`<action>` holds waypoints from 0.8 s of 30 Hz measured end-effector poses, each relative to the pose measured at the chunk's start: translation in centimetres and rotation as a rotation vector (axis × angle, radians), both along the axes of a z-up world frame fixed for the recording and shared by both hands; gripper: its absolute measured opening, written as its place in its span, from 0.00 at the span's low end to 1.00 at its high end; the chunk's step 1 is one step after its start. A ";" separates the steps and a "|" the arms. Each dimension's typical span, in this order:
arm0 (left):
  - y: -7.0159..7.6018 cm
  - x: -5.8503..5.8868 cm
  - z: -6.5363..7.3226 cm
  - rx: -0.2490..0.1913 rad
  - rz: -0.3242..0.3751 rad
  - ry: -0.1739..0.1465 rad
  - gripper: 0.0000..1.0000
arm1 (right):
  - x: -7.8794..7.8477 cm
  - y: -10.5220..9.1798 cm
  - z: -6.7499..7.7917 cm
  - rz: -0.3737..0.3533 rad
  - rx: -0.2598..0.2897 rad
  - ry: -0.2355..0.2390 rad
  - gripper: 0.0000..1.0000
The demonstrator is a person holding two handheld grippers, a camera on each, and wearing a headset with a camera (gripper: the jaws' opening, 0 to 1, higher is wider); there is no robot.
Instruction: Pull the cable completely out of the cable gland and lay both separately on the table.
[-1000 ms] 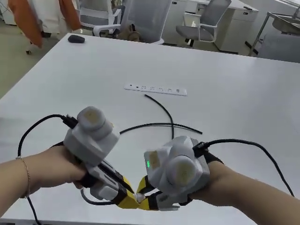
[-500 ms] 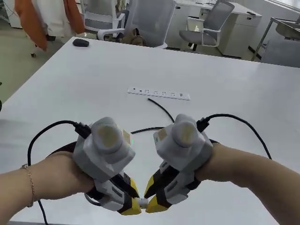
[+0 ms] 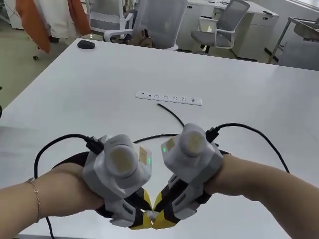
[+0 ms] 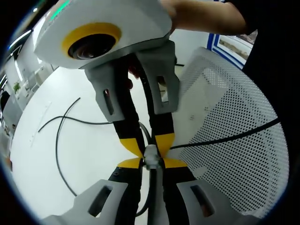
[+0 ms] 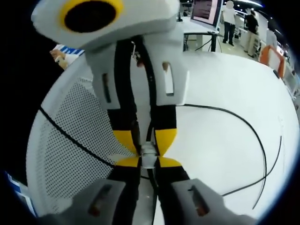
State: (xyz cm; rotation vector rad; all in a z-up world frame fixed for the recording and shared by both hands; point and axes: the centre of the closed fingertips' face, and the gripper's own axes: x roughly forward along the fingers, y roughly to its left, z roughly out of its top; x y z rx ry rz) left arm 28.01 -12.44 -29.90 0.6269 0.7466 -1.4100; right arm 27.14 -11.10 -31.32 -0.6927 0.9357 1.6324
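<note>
Both claws are clamped: left gripper (image 3: 135, 218) and right gripper (image 3: 163, 217) meet tip to tip, each pinching the small cable gland (image 3: 149, 215) from opposite sides. I hold it in the air at the near edge of the table (image 3: 99, 89). The cable (image 3: 172, 115) trails slack across the table. Risks as I see them: if one claw squeezes the cable against the gland, it jams instead of sliding. If a grip slips, the gland probably drops off the edge. No readable writing; the power strip (image 3: 169, 98) markings are too small.
</note>
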 end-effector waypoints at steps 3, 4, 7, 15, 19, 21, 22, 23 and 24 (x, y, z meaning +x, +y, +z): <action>0.1 0.1 -0.1 -0.010 0.025 0.038 0.17 | 0.1 0.0 -0.1 0.025 -0.009 -0.056 0.11; 0.0 0.0 -0.2 -0.027 0.044 0.072 0.17 | 0.2 0.0 -0.2 0.044 -0.011 -0.077 0.10; 0.2 0.2 -0.3 -0.059 0.096 0.136 0.17 | 0.2 0.1 -0.2 0.064 -0.018 -0.141 0.10; 0.3 0.1 -0.8 -0.083 0.143 0.133 0.17 | 0.7 -0.4 -0.5 -0.012 -0.017 -0.207 0.21; 0.9 0.0 -1.0 -0.048 0.151 0.063 0.17 | 0.8 -1.5 -0.7 -0.073 0.016 -0.236 0.25; 1.1 -0.1 -0.9 -0.029 0.134 0.016 0.17 | 0.9 -1.8 -0.8 -0.094 0.018 -0.265 0.22; 1.1 -0.2 -0.8 -0.024 0.124 -0.004 0.17 | 1.0 -1.7 -0.8 -0.097 0.020 -0.283 0.21; 1.1 -0.3 -0.8 -0.020 0.118 -0.018 0.17 | 1.0 -1.5 -0.7 -0.103 0.031 -0.303 0.20; 1.1 -0.3 -0.7 -0.020 0.118 -0.023 0.17 | 0.9 -1.3 -0.6 -0.104 0.044 -0.316 0.19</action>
